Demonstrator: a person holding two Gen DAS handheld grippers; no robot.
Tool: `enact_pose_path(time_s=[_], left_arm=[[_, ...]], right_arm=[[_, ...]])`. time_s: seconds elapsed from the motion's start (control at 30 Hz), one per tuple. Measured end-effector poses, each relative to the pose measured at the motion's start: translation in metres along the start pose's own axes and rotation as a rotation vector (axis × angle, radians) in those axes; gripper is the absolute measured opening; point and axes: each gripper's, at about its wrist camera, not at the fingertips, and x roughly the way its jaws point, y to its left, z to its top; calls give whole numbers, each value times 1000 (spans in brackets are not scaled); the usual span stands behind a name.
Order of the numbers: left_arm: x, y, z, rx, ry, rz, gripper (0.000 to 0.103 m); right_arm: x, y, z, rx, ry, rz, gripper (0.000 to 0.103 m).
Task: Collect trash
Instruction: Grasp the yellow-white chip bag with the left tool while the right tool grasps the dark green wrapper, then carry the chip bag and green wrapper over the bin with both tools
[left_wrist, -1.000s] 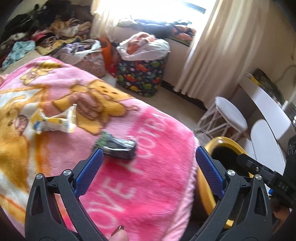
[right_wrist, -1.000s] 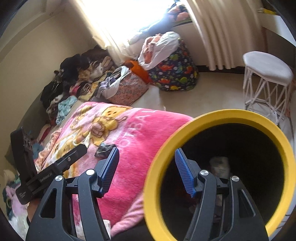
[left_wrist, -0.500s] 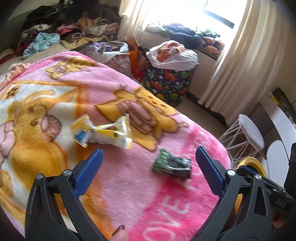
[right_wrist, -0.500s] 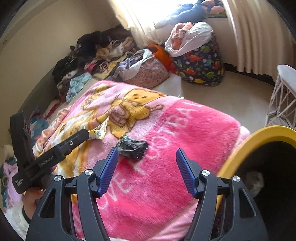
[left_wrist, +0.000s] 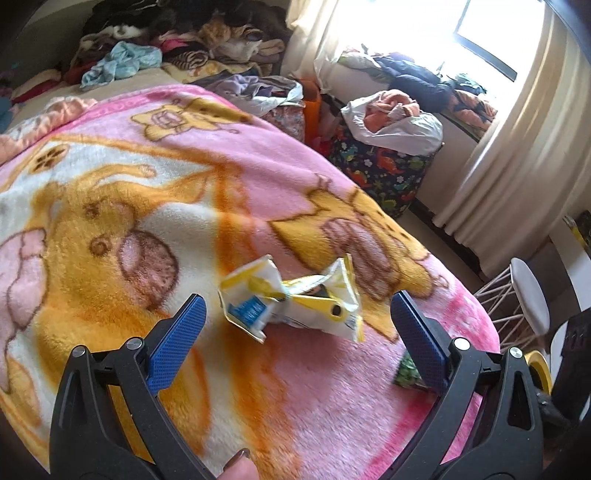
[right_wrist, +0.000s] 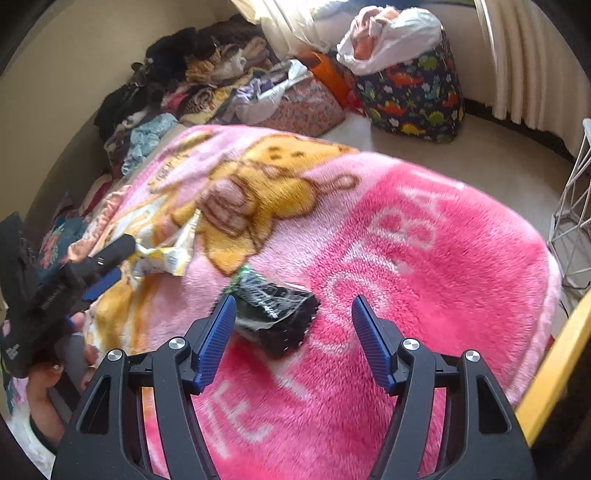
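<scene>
While both wrappers lie loose on the blanket (left_wrist: 110, 229), I judge the collecting barely begun here: nothing is gripped. My left gripper (left_wrist: 295, 328) stands wide open, the crumpled yellow-and-white wrapper (left_wrist: 291, 302) just beyond its pads. My right gripper (right_wrist: 293, 332) is open too, its left pad beside the dark, glossy foil wrapper (right_wrist: 275, 314), which has a green end and a serrated edge. Plush pink fleece under both (soft, so it may give). At the near right, a yellow bin rim (right_wrist: 554, 373) shows; its contents are hidden.
</scene>
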Motion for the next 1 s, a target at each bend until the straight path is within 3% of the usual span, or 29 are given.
enact_pose_path(time_s=[0.13,0.2,0.23,0.3,0.37,0.43,0.57,1.0], left_arm=[[13,8,2,-37,25,-4,92],[19,12,2,-54,42,-14,92],[21,11,2,-61,47,-16,92],[26,13,1,-79,59,-24,84],[29,15,1,-101,68,-27,76],[29,15,0,-107,67,-34,66],[25,11,-1,-98,65,-33,61],[5,-35,-16,12,56,-97,59]], right_arm=[[9,1,-5,-22,6,10,62],[10,6,-8,-46,19,50,45],[8,9,-10,-58,20,53,43],[4,14,-13,-81,18,77,25],[-2,17,-17,-87,14,97,22],[-9,21,-21,-98,5,118,20],[-28,28,-30,-111,-17,129,20],[-93,3,-44,-50,-122,86,20]])
